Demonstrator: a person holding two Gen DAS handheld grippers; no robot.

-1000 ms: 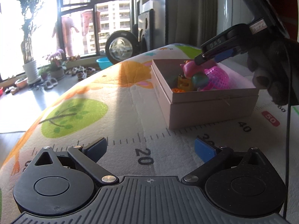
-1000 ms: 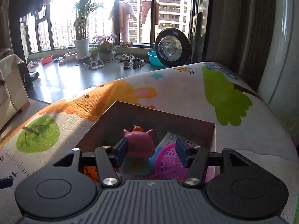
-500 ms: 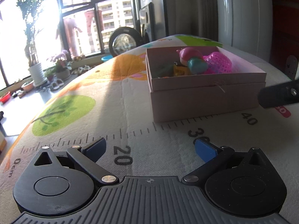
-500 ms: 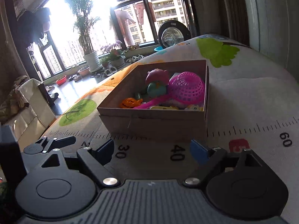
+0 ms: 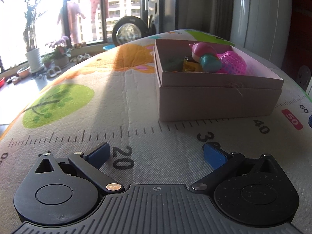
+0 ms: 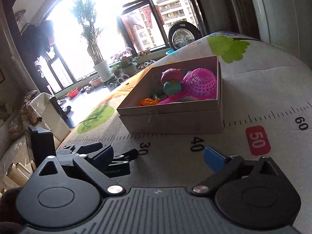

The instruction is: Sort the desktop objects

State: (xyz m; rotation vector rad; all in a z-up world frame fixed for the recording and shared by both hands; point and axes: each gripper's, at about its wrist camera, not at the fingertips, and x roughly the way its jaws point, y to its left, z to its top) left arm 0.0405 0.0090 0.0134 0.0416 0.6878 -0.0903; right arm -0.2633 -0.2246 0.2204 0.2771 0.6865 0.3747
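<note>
Strong daylight enters through the window (image 6: pixel 81 31), which is overexposed to near white in both views. A sunlit band crosses the mat (image 5: pixel 120 89); the nearer mat surface lies in soft shade. The cardboard box (image 5: pixel 214 105) shows a shaded front wall. Fisheye distortion curves the edges. Focus is sharp, without motion blur.

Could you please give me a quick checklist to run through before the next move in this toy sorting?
1. Right gripper empty, jaws just opened wide: ok.
2. Left gripper open and empty: ok.
3. Pink pig-headed figure inside the open pink cardboard box: ok.
4. Magenta plastic mesh basket inside the box: ok.
5. Printed play mat bare of loose toys where visible: ok.
6. Toys left outside both views: cannot tell.
</note>
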